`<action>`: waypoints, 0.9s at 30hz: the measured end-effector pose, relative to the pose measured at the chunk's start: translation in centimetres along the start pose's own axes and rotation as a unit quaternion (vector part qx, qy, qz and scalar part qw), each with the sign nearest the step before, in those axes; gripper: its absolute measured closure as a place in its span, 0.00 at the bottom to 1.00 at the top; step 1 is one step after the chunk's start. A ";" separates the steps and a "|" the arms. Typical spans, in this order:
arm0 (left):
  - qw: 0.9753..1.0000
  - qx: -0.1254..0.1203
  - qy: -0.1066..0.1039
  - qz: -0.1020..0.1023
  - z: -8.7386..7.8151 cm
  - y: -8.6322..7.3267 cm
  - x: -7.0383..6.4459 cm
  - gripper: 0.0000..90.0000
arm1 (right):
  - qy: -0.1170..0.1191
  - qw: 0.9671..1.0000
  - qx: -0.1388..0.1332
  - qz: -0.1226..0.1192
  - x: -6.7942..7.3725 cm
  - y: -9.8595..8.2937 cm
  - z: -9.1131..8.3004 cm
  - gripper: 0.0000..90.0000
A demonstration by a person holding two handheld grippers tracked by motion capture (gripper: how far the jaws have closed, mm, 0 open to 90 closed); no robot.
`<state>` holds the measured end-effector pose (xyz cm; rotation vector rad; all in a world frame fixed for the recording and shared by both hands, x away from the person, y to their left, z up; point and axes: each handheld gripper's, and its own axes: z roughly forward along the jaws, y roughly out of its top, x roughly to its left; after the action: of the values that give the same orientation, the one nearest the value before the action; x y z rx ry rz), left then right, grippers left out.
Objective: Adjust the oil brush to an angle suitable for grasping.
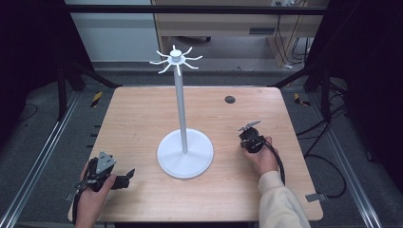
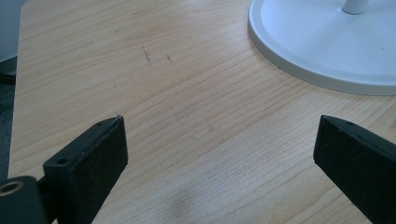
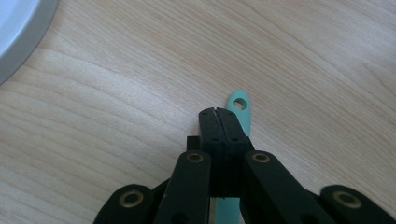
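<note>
Right now I have the wooden tabletop (image 1: pixel 142 114) under both tools, with the white hook stand (image 1: pixel 185 151) at its middle. My left tool (image 2: pixel 219 140) sits near the stand's base on its left, jaws spread wide over bare wood. My right tool (image 3: pixel 218 114), right of the stand, is clenched on a thin mint-green strip (image 3: pixel 239 105) whose holed tip pokes out beyond the jaws.
</note>
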<state>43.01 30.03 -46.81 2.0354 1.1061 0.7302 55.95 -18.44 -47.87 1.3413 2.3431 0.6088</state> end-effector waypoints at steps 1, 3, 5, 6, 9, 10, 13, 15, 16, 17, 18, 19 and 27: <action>1.000 0.000 0.000 0.000 0.0 0.0 0.0 0.03 | -0.010 1.000 0.002 0.000 -0.1 0.0 0.0 1.00; 1.000 -0.001 0.000 -0.001 0.0 0.0 0.0 0.03 | -0.021 1.000 0.003 0.003 -0.3 -0.1 0.0 1.00; 1.000 0.001 0.000 0.000 0.0 0.0 0.0 0.03 | -0.024 1.000 0.002 0.007 -0.6 -0.1 0.1 1.00; 1.000 0.001 -0.001 0.001 0.0 0.0 0.0 0.03 | -0.030 0.999 0.004 0.012 -0.7 -0.1 0.1 1.00; 1.000 0.002 -0.001 0.001 0.0 0.0 0.0 0.03 | -0.033 0.999 0.003 0.022 -1.2 -0.3 0.0 1.00; 1.000 0.002 -0.002 0.001 0.0 0.0 0.0 0.03 | -0.035 0.999 0.004 0.024 -1.3 -0.3 0.0 1.00; 1.000 0.001 -0.001 0.000 0.0 0.0 0.0 0.03 | -0.032 0.999 0.004 0.027 -1.4 -0.4 -0.2 1.00; 1.000 0.000 0.000 0.000 0.0 0.0 0.0 0.03 | -0.024 0.999 -0.011 0.036 -1.6 -0.6 -1.1 1.00; 1.000 0.001 0.000 0.000 0.0 0.0 0.0 0.03 | -0.023 0.999 -0.017 0.038 -1.7 -0.7 -1.5 1.00; 1.000 0.001 0.000 0.001 -0.1 0.0 0.0 0.03 | -0.022 0.999 -0.019 0.039 -1.7 -0.8 -2.0 1.00; 1.000 0.001 0.000 0.001 -0.1 0.0 0.0 0.03 | -0.022 0.999 -0.019 0.039 -1.7 -0.8 -2.0 1.00; 1.000 0.001 -0.001 0.001 0.0 0.0 -0.1 0.03 | -0.019 0.999 -0.024 0.040 -1.6 -1.0 -2.7 1.00; 1.000 0.003 -0.001 0.002 0.0 -0.1 0.0 0.03 | -0.010 0.999 -0.016 0.050 -1.7 -2.6 -4.8 1.00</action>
<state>42.96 30.03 -46.85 2.0443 1.1042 0.7281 52.45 -21.99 -45.01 1.4505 2.2526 0.6563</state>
